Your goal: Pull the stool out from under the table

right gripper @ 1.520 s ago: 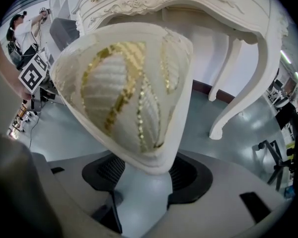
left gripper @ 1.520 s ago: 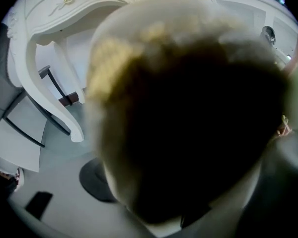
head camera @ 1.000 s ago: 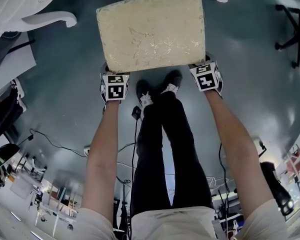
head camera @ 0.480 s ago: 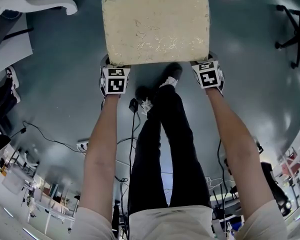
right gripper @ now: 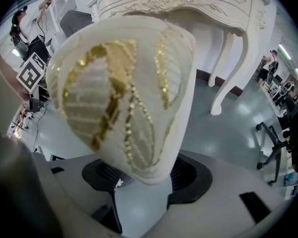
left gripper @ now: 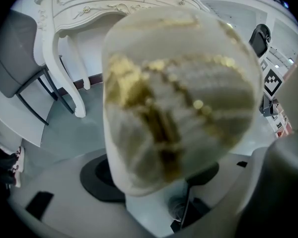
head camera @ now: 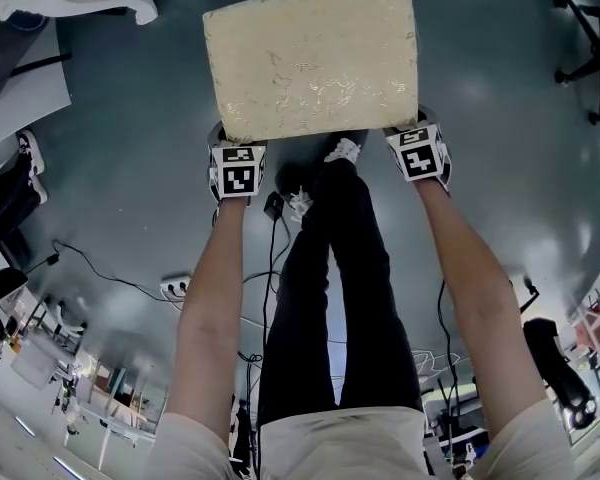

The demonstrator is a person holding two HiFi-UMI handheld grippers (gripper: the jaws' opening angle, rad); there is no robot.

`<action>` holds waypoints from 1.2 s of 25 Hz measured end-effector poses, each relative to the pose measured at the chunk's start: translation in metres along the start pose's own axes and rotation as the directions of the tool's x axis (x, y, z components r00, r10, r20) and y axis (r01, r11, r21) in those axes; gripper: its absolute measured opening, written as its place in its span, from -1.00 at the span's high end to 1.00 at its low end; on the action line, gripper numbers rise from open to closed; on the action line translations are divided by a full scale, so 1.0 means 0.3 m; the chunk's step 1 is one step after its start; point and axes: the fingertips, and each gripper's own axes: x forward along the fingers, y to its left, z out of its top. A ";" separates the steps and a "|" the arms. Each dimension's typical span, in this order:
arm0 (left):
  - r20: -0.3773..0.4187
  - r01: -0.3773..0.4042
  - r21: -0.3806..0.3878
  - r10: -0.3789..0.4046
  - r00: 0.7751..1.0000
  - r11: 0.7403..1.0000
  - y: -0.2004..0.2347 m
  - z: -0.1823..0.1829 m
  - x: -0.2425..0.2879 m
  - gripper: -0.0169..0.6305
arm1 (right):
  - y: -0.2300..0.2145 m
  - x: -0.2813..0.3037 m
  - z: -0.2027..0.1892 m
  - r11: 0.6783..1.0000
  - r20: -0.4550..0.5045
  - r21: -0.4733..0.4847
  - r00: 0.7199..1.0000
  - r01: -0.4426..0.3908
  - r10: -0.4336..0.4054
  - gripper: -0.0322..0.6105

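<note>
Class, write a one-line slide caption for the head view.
Seen from above: the left gripper and right gripper grip the near corners of a cream cushioned stool over a grey floor.

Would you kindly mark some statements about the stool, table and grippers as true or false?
1. The left gripper is shut on a near corner of the stool. True.
2. The right gripper is empty. False: it is shut on the stool's other near corner.
3. The stool is tucked under the white table. False: it is out in front of the table, over open floor.
4. The stool is cream with gold patterning. True.
</note>
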 end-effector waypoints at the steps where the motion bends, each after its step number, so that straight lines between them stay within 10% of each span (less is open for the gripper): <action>1: -0.002 0.000 0.000 0.000 1.000 1.000 -0.008 -0.005 -0.013 -0.08 | 0.005 -0.008 -0.011 1.000 -0.001 -0.001 1.000 -0.001 0.001 0.00; 21: -0.069 0.039 -0.039 -0.041 0.997 0.998 -0.148 -0.213 -0.158 -0.08 | 0.112 -0.097 -0.229 0.999 -0.086 -0.034 0.996 -0.026 0.023 0.00; 30: -0.058 0.000 -0.223 -0.014 0.998 0.975 -0.126 -0.183 -0.405 -0.06 | 0.203 -0.334 -0.202 0.998 -0.102 0.059 0.994 -0.035 0.041 0.00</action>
